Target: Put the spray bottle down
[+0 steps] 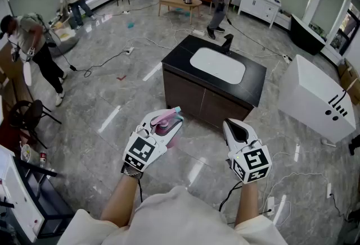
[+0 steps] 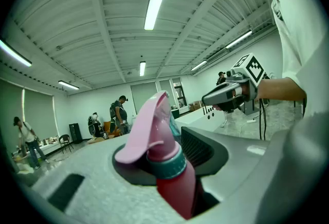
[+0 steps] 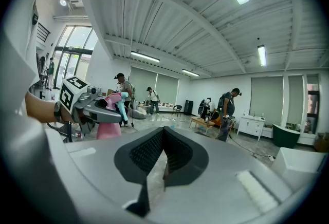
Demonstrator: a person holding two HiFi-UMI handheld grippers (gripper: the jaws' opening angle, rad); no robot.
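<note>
My left gripper is shut on the spray bottle and holds it in the air above the grey floor, in front of me. In the left gripper view the spray bottle has a pink trigger head, a teal collar and a red body, with both jaws of the left gripper pressed on it just below the collar. My right gripper hangs level to the right, apart from the bottle. Its jaws meet at the tips in the right gripper view, so the right gripper is shut on nothing. That view also shows the bottle off to the left.
A black cabinet with a white sink and black faucet stands just ahead. A white box lies at the right, a chair at the left. Cables run over the floor. Several people work at the back and left.
</note>
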